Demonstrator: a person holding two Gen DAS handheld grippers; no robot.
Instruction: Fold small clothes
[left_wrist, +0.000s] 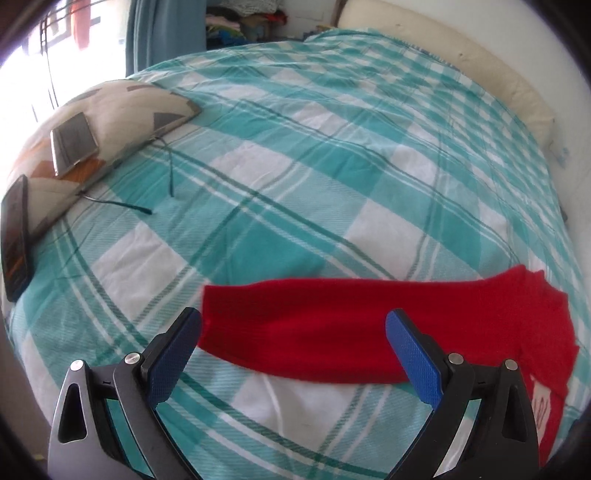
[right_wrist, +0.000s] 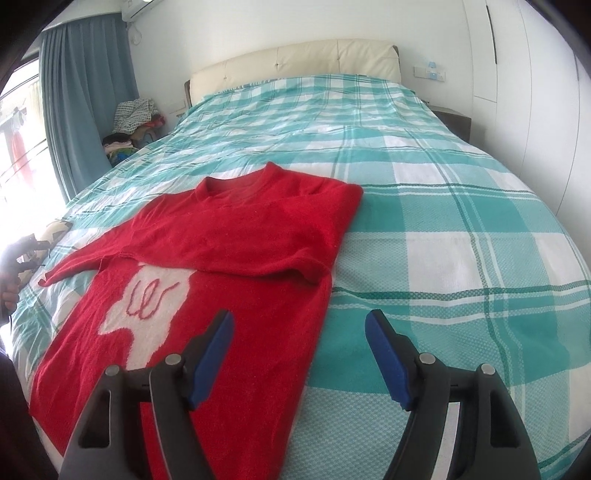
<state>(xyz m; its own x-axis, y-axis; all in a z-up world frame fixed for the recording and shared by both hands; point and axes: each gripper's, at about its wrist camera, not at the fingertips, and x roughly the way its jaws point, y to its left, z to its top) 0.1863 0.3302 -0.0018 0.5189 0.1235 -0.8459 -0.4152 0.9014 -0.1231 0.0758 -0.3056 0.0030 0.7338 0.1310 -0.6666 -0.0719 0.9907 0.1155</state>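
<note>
A small red knit sweater (right_wrist: 229, 236) with a white patch on its front lies flat on the teal plaid bed (right_wrist: 461, 206). Its right sleeve is folded across the chest; its left sleeve (right_wrist: 70, 267) stretches out to the left. My right gripper (right_wrist: 299, 326) is open and empty, hovering over the sweater's right lower edge. In the left wrist view the outstretched red sleeve (left_wrist: 314, 325) lies across the bed just beyond my left gripper (left_wrist: 293, 325), which is open and empty with the sleeve end between its fingers' line.
A patterned pillow (left_wrist: 122, 110) at the bed's left edge carries a phone (left_wrist: 74, 142); a second dark phone (left_wrist: 14, 236) and a thin cable (left_wrist: 118, 205) lie beside it. Cream headboard (right_wrist: 295, 61), blue curtain (right_wrist: 81, 103), and a clothes pile (right_wrist: 133, 122) at the far left corner.
</note>
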